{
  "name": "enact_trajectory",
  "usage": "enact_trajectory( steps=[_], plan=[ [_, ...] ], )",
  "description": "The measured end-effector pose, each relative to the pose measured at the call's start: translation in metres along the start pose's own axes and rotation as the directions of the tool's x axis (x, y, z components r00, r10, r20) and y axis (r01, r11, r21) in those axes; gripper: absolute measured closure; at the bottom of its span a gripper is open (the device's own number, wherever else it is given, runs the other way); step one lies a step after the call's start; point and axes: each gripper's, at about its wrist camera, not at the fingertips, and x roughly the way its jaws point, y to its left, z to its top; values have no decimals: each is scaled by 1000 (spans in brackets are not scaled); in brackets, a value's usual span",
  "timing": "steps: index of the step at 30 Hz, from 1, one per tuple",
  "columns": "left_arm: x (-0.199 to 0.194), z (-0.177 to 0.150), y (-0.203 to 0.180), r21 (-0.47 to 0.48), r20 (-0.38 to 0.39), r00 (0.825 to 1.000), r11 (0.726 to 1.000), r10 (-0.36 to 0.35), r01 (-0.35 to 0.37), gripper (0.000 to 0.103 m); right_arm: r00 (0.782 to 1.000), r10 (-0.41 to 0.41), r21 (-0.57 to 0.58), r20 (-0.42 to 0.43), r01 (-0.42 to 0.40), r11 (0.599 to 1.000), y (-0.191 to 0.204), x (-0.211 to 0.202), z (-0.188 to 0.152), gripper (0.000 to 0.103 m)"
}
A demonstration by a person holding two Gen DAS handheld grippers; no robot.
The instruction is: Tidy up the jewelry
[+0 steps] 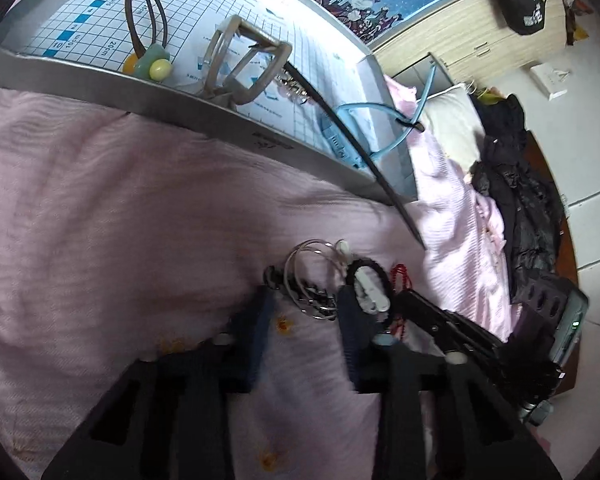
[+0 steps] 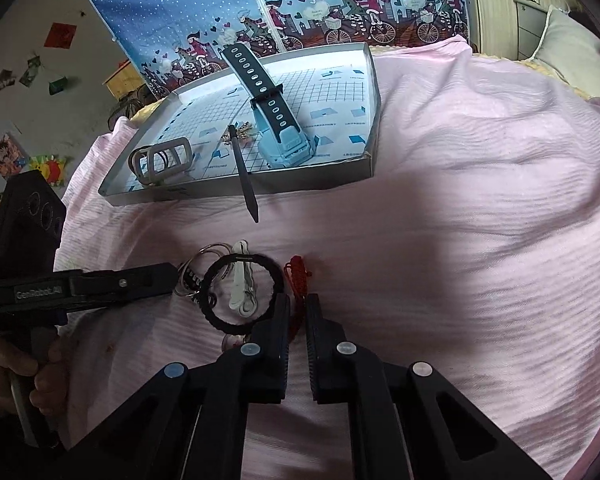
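Sagging under everything, the pink bed point(image 2: 460, 240) offers soft, uneven footing, so the silver tray point(image 2: 364, 168) in the upper centre of the right wrist view could tip if nudged. Below it lies a tangled heap: the black ring point(image 2: 208, 308), the metal rings point(image 1: 300, 256), a white clip point(image 2: 242, 280). The right gripper point(image 2: 298, 316) stands nearly shut around the red cord point(image 2: 296, 272); whether it grips is unclear. The left gripper point(image 1: 306, 312) stands open over the metal rings, holding nothing. Lifting either may drag neighbours along.
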Motion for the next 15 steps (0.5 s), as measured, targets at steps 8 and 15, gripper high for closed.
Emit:
enact_trajectory(
  steps=[8, 15],
  plan=[
    [2, -7, -8, 29, 11, 1000, 999, 15, -15, 102, 1000, 5, 3, -2, -5, 1000, 0, 1, 0, 96],
    [-8, -10, -32, 99, 67, 998, 995, 0, -7, 103, 1000, 20, 5, 2, -20, 1000, 2, -1, -1, 96]
  ],
)
